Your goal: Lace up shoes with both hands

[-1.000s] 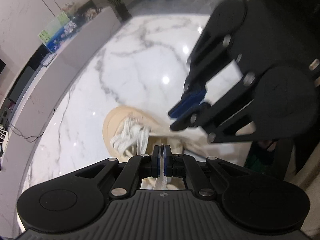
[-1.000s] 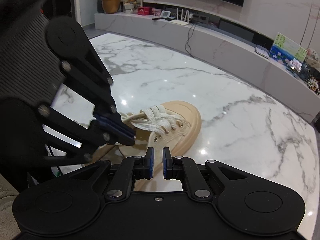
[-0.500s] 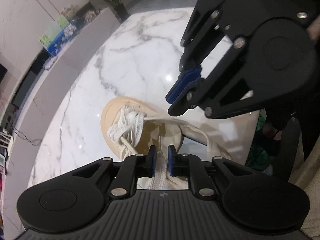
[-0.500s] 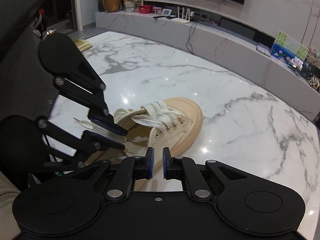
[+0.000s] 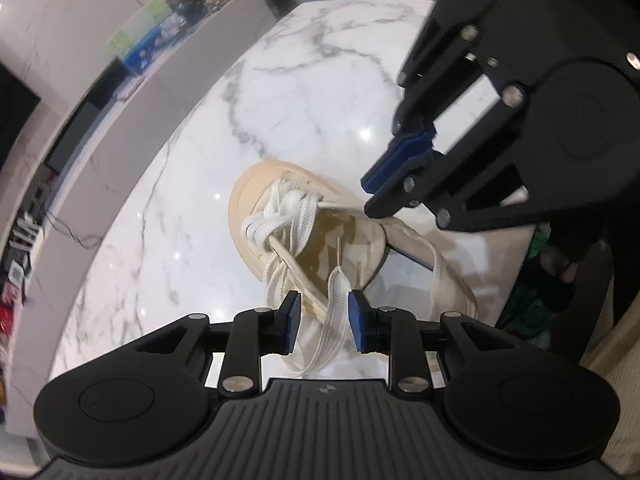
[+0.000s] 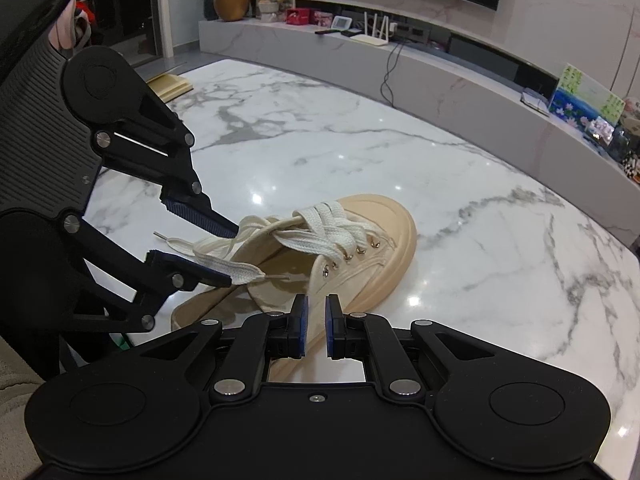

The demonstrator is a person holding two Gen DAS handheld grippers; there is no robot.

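A beige sneaker (image 6: pixel 384 240) lies on the white marble table (image 6: pixel 360 140), toe pointing away, with white laces (image 6: pixel 328 228) crossed over its front. In the left wrist view my left gripper (image 5: pixel 324 322) hangs over the sneaker's (image 5: pixel 244 200) opening. Its jaws are opening, and a loose lace end (image 5: pixel 336 308) runs between the pads without being pressed. From the right wrist view that lace end (image 6: pixel 240 270) rests on the left gripper's (image 6: pixel 232 258) lower finger. My right gripper (image 6: pixel 317 332) hovers beside the shoe's near side, nearly closed with nothing in the narrow gap.
A long pale media bench (image 6: pixel 440 64) with a router, boxes and a gold vase (image 6: pixel 231 0) curves behind the table. A yellowish book (image 6: pixel 170 86) lies at the far left table edge. Glossy marble stretches to the right of the shoe.
The left gripper's jaws, shut on the lace end a second ago, have spread apart and the lace now lies loose between them. The left gripper rolled slightly. The right gripper has kept still.
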